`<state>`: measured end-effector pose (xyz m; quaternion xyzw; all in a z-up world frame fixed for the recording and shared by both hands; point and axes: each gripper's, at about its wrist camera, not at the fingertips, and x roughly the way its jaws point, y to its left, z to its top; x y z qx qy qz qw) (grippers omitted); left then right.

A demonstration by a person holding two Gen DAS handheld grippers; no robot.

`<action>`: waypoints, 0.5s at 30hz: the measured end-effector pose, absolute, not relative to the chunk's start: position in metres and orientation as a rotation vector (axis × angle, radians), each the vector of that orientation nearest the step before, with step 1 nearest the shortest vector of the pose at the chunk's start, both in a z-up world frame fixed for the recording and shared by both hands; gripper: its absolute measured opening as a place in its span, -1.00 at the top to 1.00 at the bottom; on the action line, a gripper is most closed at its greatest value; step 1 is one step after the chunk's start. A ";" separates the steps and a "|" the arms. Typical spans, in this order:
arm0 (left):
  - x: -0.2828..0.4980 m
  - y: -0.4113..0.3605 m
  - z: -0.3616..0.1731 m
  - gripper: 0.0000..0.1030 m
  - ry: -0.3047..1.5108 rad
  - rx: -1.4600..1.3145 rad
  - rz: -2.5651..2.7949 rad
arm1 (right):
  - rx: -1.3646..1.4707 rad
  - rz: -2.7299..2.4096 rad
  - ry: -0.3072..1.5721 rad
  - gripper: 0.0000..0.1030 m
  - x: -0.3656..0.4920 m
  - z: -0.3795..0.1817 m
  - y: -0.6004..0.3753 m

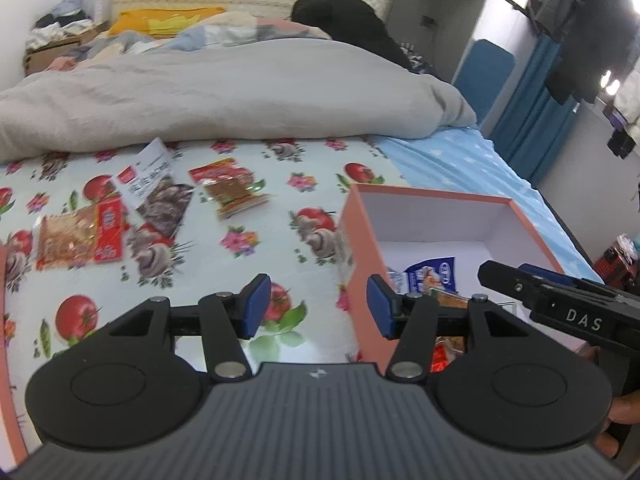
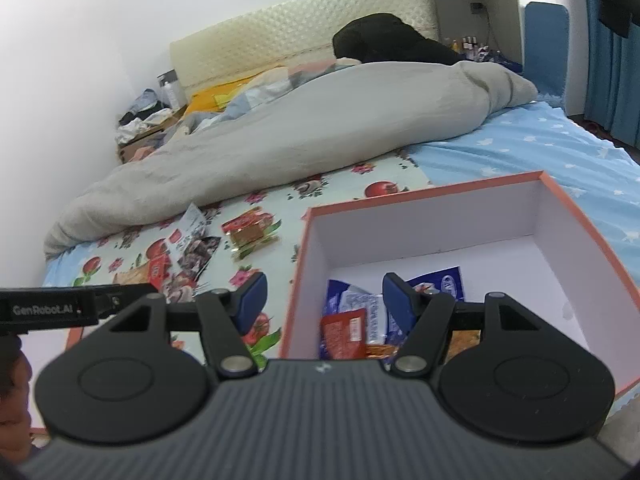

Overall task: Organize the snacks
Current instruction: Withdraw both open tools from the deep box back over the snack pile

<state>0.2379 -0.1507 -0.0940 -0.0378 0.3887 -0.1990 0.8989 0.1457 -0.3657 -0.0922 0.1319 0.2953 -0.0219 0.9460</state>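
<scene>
An orange-rimmed white box (image 1: 434,196) (image 2: 420,190) stands on the bed and holds blue-and-white packets (image 1: 430,274) (image 2: 440,282) and a red packet (image 2: 344,334). Three snack packs lie on the floral cloth to its left: a red-and-orange pack (image 1: 78,238), a dark-and-white pack (image 1: 158,190) (image 2: 196,250) and a small red pack (image 1: 232,188) (image 2: 250,234). My left gripper (image 1: 316,306) is open and empty, straddling the box's near left wall. My right gripper (image 2: 322,302) is open and empty, straddling the box's left wall; it also shows in the left wrist view (image 1: 552,296).
A grey duvet (image 1: 224,92) (image 2: 288,136) lies bunched across the bed behind the snacks. A blue star sheet (image 2: 540,148) lies right of the box. A headboard, black clothing (image 2: 392,38) and a cardboard box of clutter (image 1: 56,40) are at the far end.
</scene>
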 end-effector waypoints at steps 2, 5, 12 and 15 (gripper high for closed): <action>0.236 -0.140 -0.096 -0.15 0.804 -0.090 -0.399 | 0.259 -0.038 0.606 -0.28 0.146 -0.092 -0.358; 0.234 -0.126 -0.099 -0.15 0.802 -0.107 -0.384 | 0.245 -0.028 0.612 -0.28 0.147 -0.093 -0.345; 0.231 -0.092 -0.105 -0.15 0.799 -0.134 -0.345 | 0.213 0.009 0.629 -0.28 0.151 -0.099 -0.312; 0.229 -0.077 -0.109 -0.15 0.803 -0.140 -0.325 | 0.202 0.031 0.640 -0.28 0.152 -0.102 -0.297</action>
